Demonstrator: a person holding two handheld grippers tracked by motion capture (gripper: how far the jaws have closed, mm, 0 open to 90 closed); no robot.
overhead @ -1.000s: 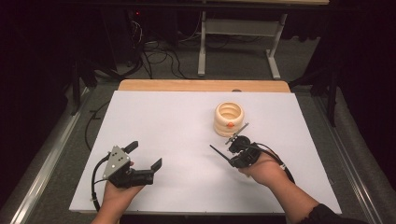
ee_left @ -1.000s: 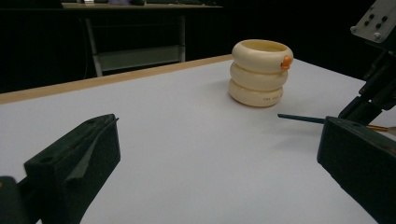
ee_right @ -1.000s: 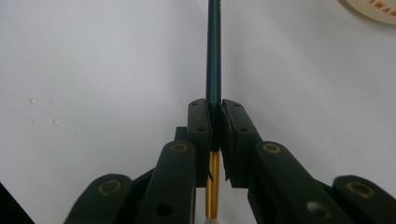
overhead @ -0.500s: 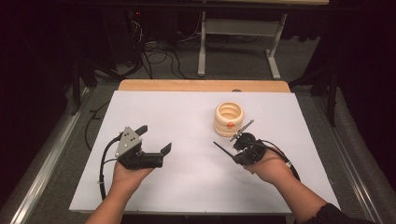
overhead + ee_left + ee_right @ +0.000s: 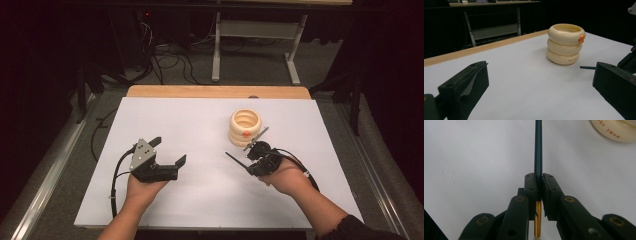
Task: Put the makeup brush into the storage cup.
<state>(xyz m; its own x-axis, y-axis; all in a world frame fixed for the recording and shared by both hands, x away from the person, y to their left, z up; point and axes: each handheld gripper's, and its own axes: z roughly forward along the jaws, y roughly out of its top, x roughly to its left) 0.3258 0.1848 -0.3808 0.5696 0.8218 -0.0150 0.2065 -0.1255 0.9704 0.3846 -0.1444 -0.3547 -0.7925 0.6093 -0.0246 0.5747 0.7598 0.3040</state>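
From above, the right gripper (image 5: pixel 252 157) is clamped on a thin dark stick (image 5: pixel 235 160) just beside the cream ringed holder (image 5: pixel 245 127), while the left gripper (image 5: pixel 167 155) hovers well apart, jaws spread and empty. Its own view faces the holder (image 5: pixel 566 43), lettering there too small to read. The right gripper view shows the stick (image 5: pixel 538 150) pinched between closed pads; the holder (image 5: pixel 616 130) reads "SWAN".

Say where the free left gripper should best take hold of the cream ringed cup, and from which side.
Probably the cream ringed cup's middle ring, with the open left gripper coming level from its left: the cup stands upright, and the right gripper, holding a pencil, crowds its near right.
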